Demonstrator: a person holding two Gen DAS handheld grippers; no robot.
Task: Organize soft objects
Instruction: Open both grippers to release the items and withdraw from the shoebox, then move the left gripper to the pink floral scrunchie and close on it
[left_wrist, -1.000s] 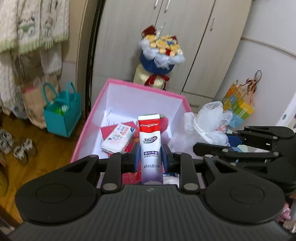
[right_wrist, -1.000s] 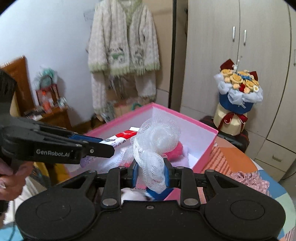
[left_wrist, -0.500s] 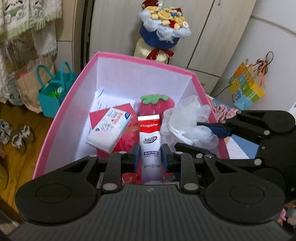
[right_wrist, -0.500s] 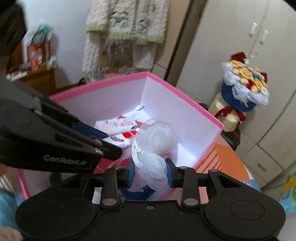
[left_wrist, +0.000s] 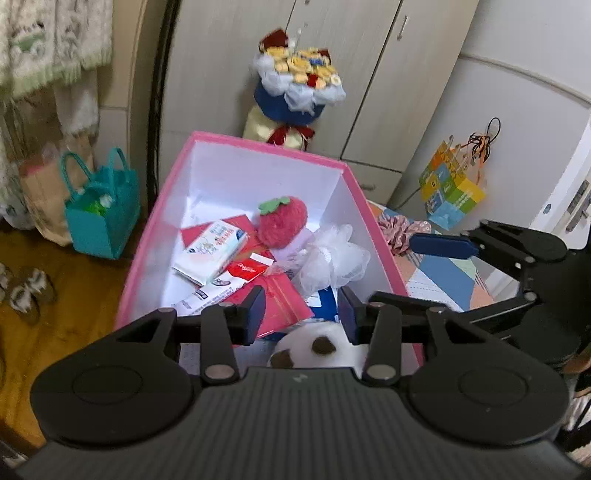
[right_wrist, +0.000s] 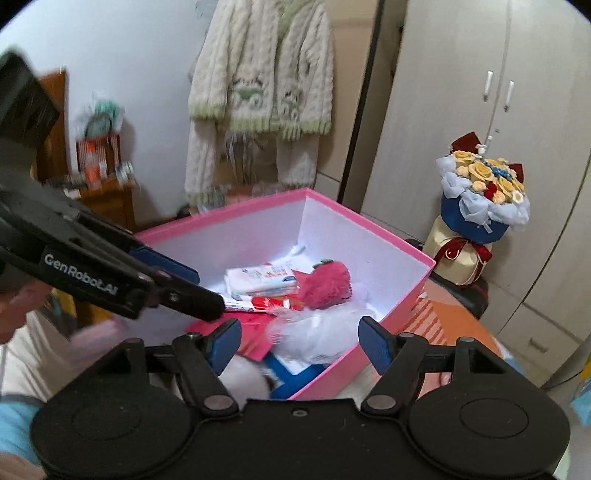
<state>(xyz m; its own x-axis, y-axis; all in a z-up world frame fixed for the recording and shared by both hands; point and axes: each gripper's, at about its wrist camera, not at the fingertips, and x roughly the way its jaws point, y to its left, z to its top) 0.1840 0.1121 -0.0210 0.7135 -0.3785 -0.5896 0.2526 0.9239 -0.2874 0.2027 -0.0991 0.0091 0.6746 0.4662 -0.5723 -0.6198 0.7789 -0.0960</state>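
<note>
Left gripper (left_wrist: 301, 308) jaws released, right gripper (right_wrist: 300, 341) jaws released, white plush (left_wrist: 321, 349) half hidden, mesh pouf (right_wrist: 317, 338) blurred

Soft, even indoor light, no hard shadows. Brightest spot is the white inner wall of the pink box (left_wrist: 236, 181), near blown out in the right wrist view. Strong fisheye bend on the wardrobe (right_wrist: 461, 110) edges; right wrist view has dark vignette corners. Left wrist view is mostly sharp. Right wrist view has motion blur: the white mesh pouf (right_wrist: 321, 332) is smeared, and the hanging cardigan (right_wrist: 258, 74) looks soft. Black gripper bodies read as flat dark masses with little detail.
</note>
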